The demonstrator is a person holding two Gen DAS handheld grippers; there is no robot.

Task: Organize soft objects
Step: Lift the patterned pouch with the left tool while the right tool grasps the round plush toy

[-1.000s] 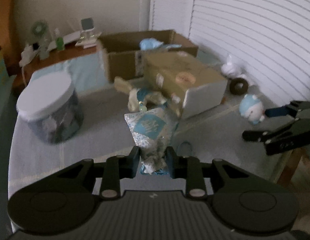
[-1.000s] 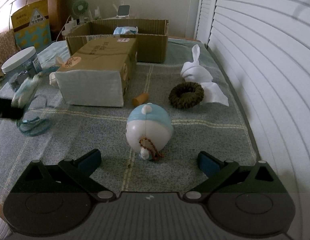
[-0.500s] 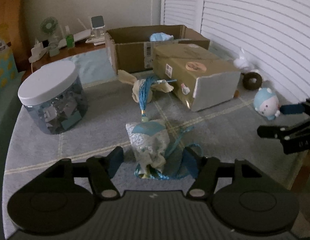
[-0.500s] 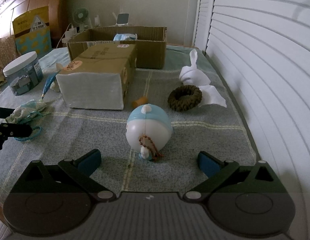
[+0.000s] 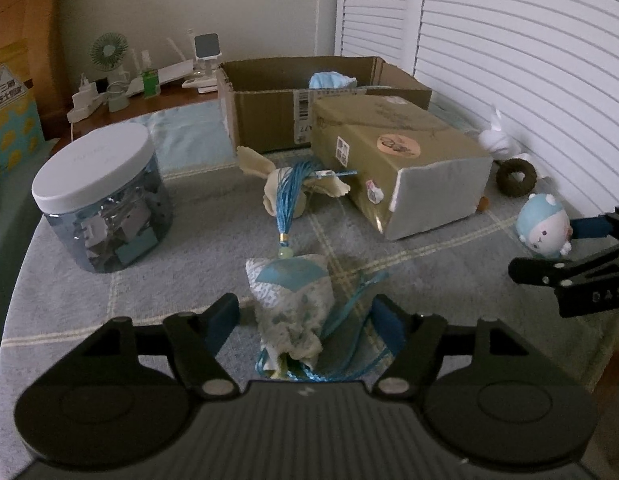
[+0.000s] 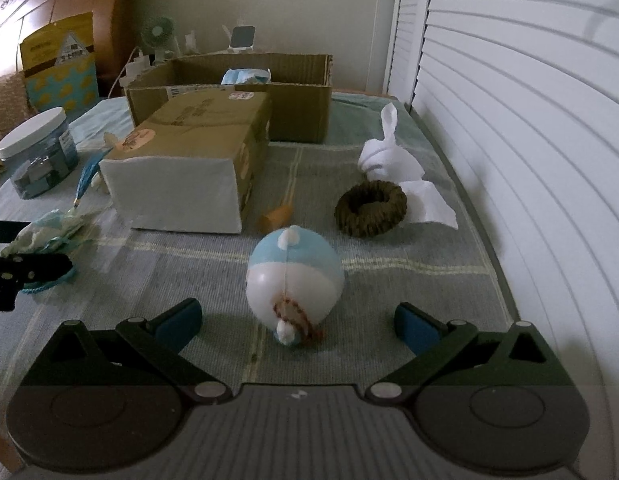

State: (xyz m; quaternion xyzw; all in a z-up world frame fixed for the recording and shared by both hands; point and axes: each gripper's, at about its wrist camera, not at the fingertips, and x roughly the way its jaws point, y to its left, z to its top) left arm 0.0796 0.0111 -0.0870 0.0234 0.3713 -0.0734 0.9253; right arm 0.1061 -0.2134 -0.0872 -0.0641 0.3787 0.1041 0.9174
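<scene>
Since one second earlier the left claw (image 5: 305, 314) has released the patterned fabric sachet (image 5: 292, 298) and spread its jaws; the sachet now lies between the two blue-padded fingertips (image 5: 223, 322), touching neither. The sachet is a soft, crumpled pouch of pale printed cloth with a blue fan-shaped panel, a green bead at its top and a blue silky tassel (image 5: 291, 196) running away from the claw. Thin blue cord loops on the woven grey plaid cloth (image 5: 409, 276) just right of the sachet. Beyond the tassel lies a cream scalloped fabric piece (image 5: 277, 186).

The right claw (image 6: 297, 322) is wide open, its fingers on either side of the round plush toy (image 6: 294, 276) without contact. The toy is smooth and egg-shaped, blue above and white below, with a small white pom-pom and a brownish beaded loop at its near end.

Ahead and right of the right claw sit a dark braided ring (image 6: 371, 208) and a white knotted cloth (image 6: 389, 160) with rabbit-like ears. Ahead and left is a closed rectangular cardboard box (image 6: 189, 152), and behind it an open corrugated carton (image 6: 293, 104) with a blue soft item inside. Left of the left claw stands a clear cylindrical jar (image 5: 103, 200) with a white lid.
</scene>
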